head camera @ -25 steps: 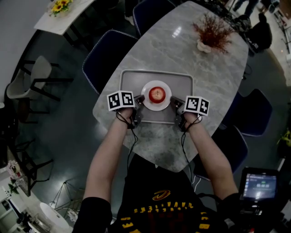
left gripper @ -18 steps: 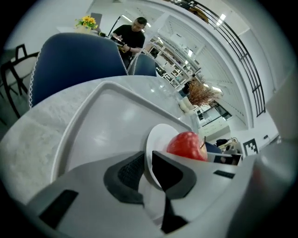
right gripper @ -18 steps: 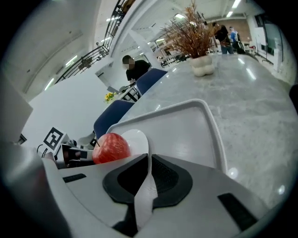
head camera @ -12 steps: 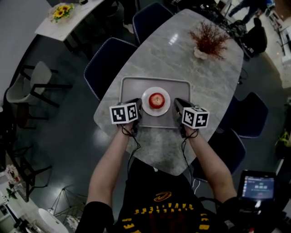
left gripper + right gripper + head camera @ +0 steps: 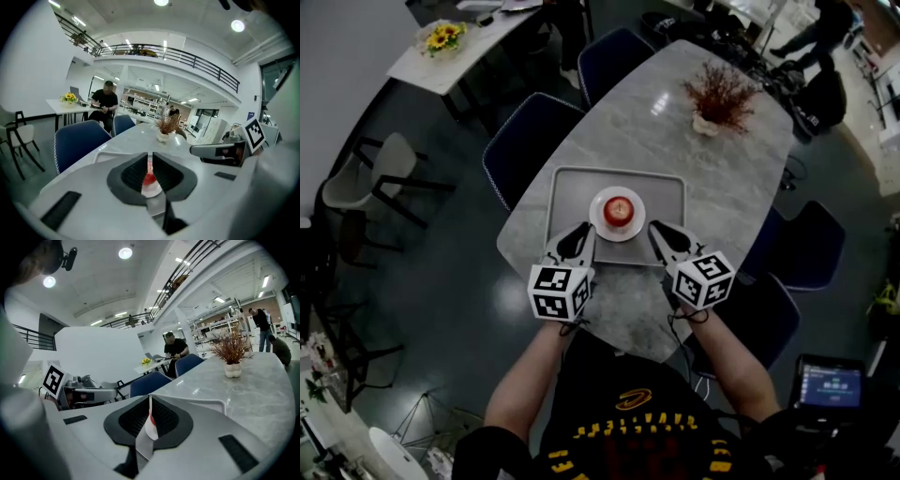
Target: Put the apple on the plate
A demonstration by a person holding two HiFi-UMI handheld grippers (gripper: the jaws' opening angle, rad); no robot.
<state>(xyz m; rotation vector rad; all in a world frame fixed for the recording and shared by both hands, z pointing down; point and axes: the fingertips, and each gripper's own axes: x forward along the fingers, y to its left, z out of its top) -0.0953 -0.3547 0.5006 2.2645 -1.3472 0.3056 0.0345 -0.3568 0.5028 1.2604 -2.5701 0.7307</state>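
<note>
A red apple (image 5: 618, 210) rests on a small white plate (image 5: 598, 222), which stands in a grey tray (image 5: 664, 187) on the marble table. My left gripper (image 5: 580, 232) hovers near the tray's front left edge and points at the plate. Its jaws stand almost together with only a thin slit and nothing between them. My right gripper (image 5: 656, 229) mirrors it at the front right, jaws together and empty. In the left gripper view the apple (image 5: 149, 178) shows through the slit of that gripper (image 5: 150, 156). In the right gripper view a sliver of plate (image 5: 151, 430) shows past that gripper (image 5: 150, 399).
A white vase of dry red twigs (image 5: 715, 94) stands at the table's far end. Blue chairs (image 5: 525, 141) ring the table. A side table with sunflowers (image 5: 441, 39) is at the back left, and a person sits there (image 5: 106, 101). A screen (image 5: 830, 384) glows at the lower right.
Both grippers have drawn back from the plate's sides toward the person and come up closer to the head camera. The apple stays on the plate.
</note>
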